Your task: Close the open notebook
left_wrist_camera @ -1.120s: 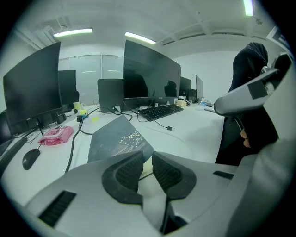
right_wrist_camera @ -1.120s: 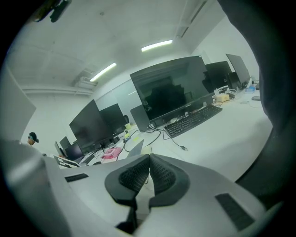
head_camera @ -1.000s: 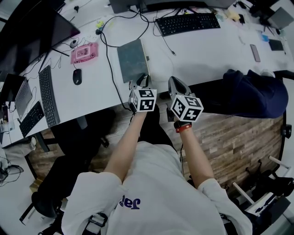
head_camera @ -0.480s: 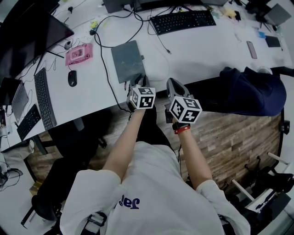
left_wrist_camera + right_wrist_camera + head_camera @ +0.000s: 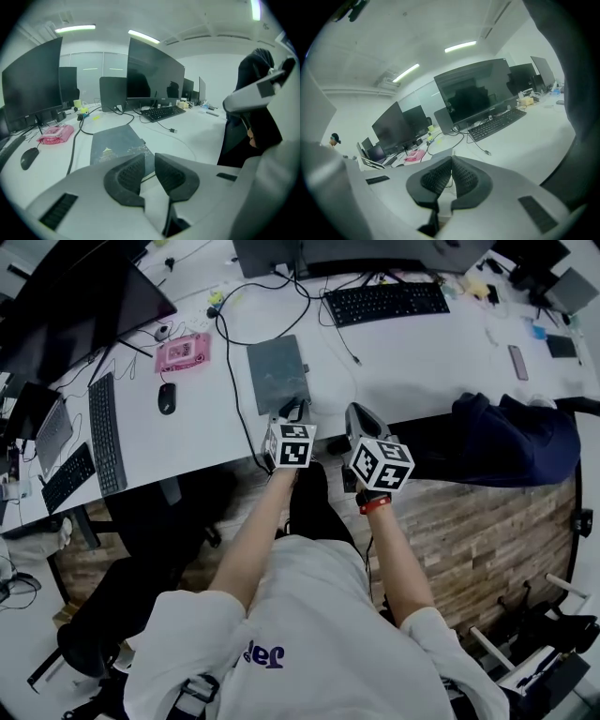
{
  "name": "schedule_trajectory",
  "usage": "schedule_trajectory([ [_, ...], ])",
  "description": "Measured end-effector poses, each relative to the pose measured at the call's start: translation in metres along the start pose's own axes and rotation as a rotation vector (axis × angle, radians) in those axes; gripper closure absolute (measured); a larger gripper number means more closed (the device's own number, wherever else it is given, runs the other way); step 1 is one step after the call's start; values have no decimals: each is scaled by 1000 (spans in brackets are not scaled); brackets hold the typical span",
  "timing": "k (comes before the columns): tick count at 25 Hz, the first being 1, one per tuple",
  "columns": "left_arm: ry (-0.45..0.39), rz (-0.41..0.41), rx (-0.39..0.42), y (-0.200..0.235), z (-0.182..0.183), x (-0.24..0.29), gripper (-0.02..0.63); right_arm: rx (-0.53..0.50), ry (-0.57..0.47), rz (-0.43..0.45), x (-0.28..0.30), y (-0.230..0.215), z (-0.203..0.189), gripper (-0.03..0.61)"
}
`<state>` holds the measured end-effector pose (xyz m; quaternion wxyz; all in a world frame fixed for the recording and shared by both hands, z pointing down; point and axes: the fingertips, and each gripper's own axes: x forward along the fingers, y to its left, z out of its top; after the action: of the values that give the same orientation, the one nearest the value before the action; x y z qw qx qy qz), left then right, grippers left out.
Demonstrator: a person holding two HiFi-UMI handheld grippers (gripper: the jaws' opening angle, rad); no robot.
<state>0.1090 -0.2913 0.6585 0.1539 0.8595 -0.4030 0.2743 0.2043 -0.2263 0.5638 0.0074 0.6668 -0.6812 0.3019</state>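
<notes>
A dark grey notebook (image 5: 277,373) lies flat on the white desk (image 5: 412,352) with its cover down; in the left gripper view the notebook (image 5: 117,143) shows just beyond the jaws. My left gripper (image 5: 294,410) hovers at the notebook's near edge. Its jaws stand a little apart with nothing between them (image 5: 149,157). My right gripper (image 5: 355,414) hangs beside it over the desk's front edge, to the right of the notebook. Its pads meet at the tips and hold nothing (image 5: 451,159).
A black cable (image 5: 230,381) runs along the notebook's left side. A mouse (image 5: 167,397), a pink case (image 5: 183,352) and a keyboard (image 5: 105,432) lie left; another keyboard (image 5: 386,301) lies behind. A dark jacket (image 5: 506,442) drapes at the right; a phone (image 5: 518,360) lies beyond it.
The head view has shifted a little. Both grippers keep their places at the desk's front edge, and the notebook lies as before.
</notes>
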Motion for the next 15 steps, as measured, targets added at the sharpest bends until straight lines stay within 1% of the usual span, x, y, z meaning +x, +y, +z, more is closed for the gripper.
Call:
schedule_trajectory([
  [6, -113, 16, -94, 31, 40, -66, 537, -66, -14, 42, -4, 30, 20, 565],
  [11, -220, 46, -141, 58, 67, -126, 560, -126, -35, 87, -13, 65, 35, 565],
  [15, -298, 68, -157, 74, 83, -175, 566, -168, -65, 119, -26, 94, 44, 565],
])
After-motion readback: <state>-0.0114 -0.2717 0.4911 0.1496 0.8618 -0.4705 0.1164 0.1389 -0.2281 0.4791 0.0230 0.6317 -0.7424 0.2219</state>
